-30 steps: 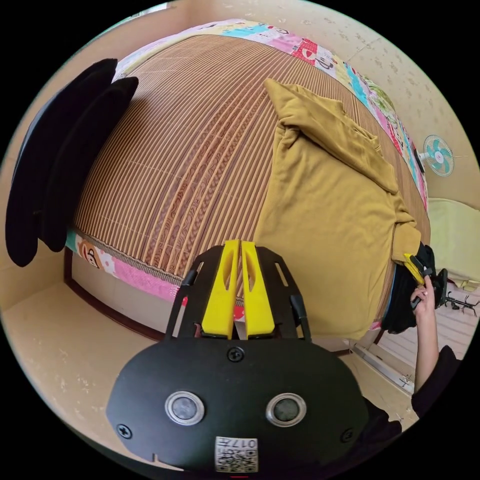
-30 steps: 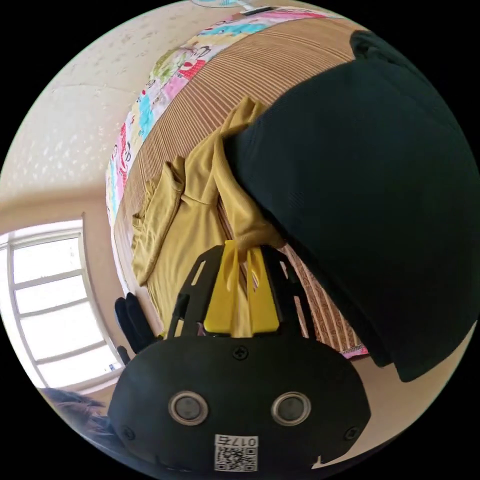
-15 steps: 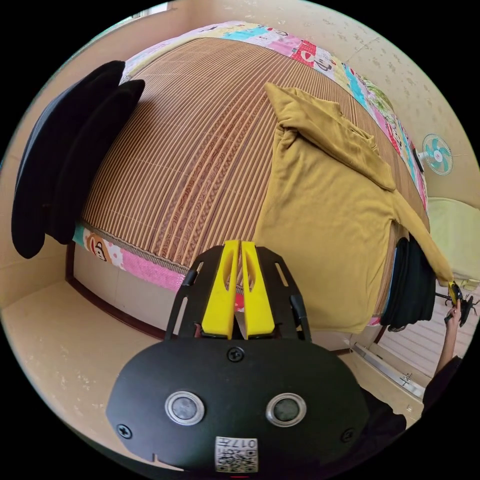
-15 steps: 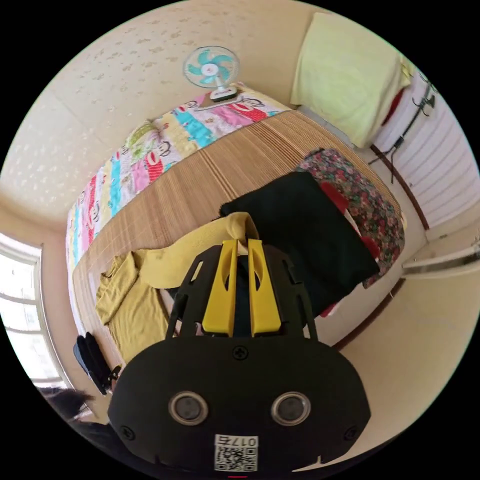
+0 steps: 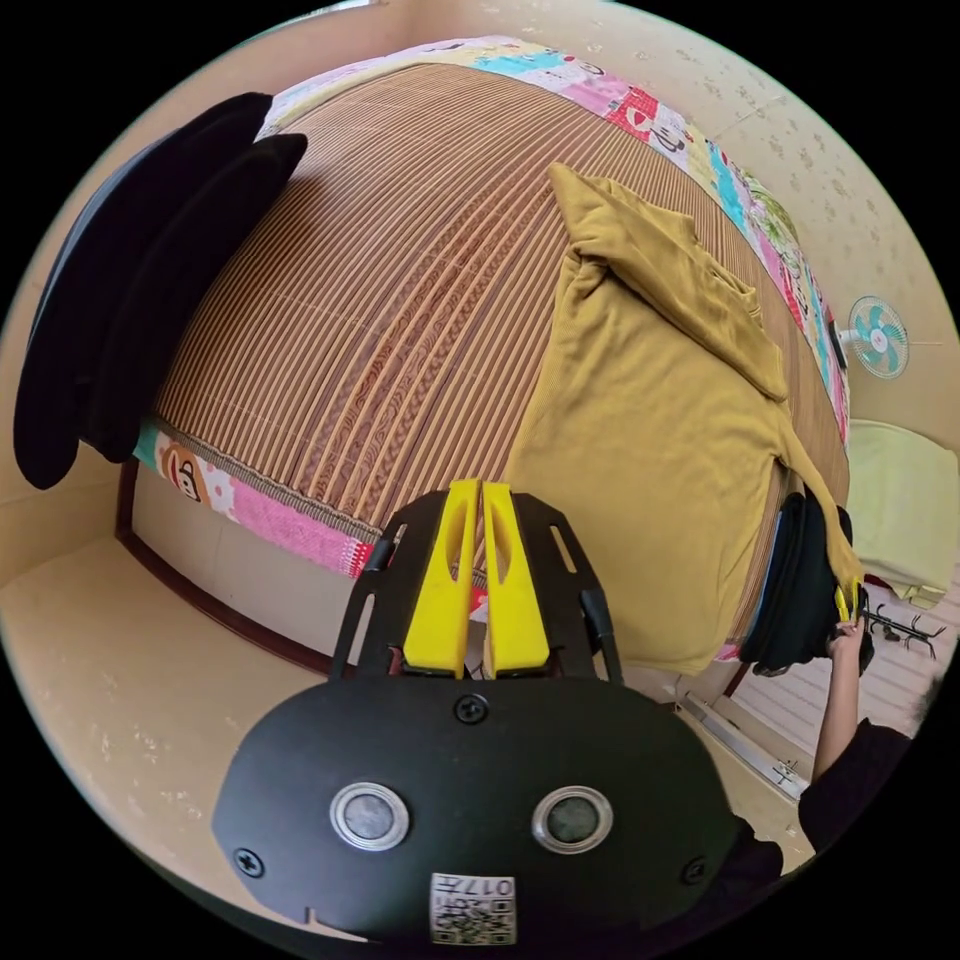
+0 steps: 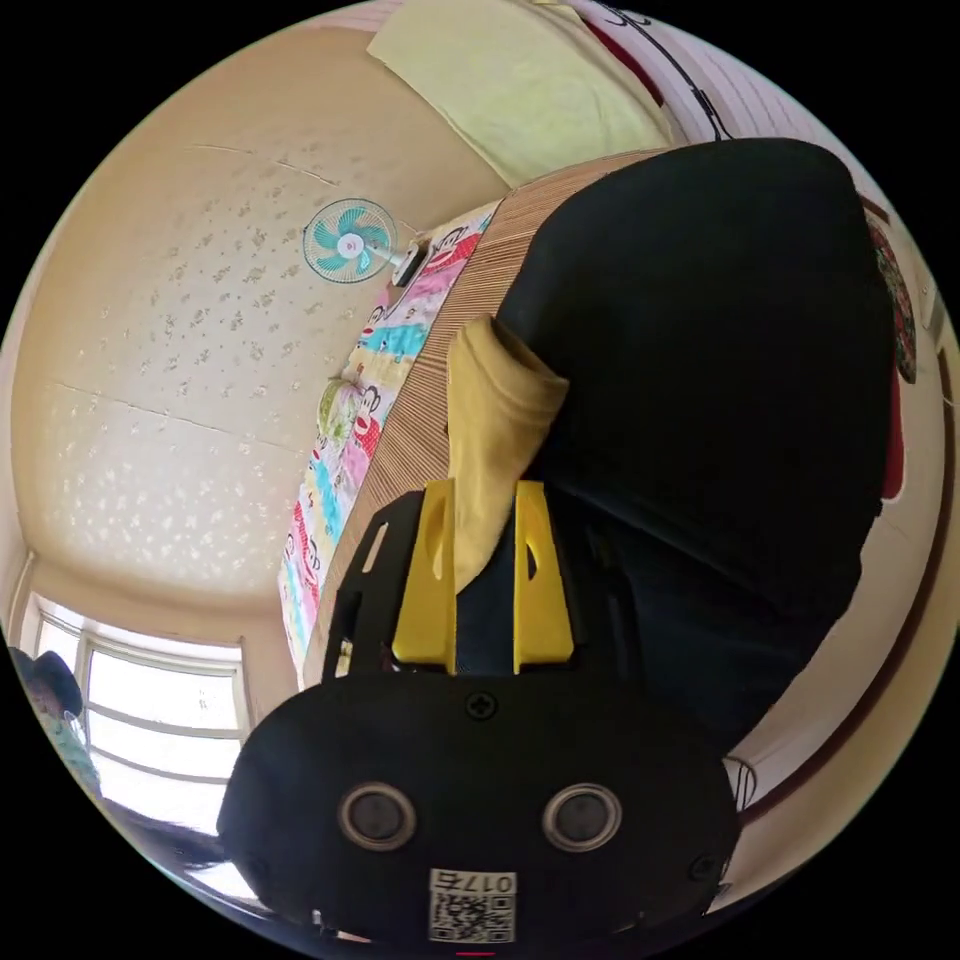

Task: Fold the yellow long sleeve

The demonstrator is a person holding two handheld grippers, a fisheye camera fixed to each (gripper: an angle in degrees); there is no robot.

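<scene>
The yellow long sleeve shirt (image 5: pixel 660 400) lies flat on the bamboo mat (image 5: pixel 380 250) of a bed, one sleeve folded across its chest. Its other sleeve (image 6: pixel 495 400) stretches over a folded black garment (image 6: pixel 700 350) at the bed's edge. In the right gripper view, my right gripper (image 6: pixel 484 490) is open, with the sleeve's cuff end lying between its parted jaws. In the left gripper view, that gripper (image 5: pixel 848 603) shows small in a hand at the black garment (image 5: pixel 800 590). My left gripper (image 5: pixel 478 490) is shut on nothing, off the bed's near edge.
Two dark folded pieces (image 5: pixel 130 300) hang over the bed's left corner. A patterned quilt (image 5: pixel 640 105) borders the mat. A small fan (image 6: pixel 350 240) stands at the bed's far end, beside a pale green cloth (image 6: pixel 520 80). A window (image 6: pixel 150 720) shows low left.
The right gripper's jaws have parted around the cuff, and it has dropped back down to the black garment. The left gripper has stayed shut and nearly still.
</scene>
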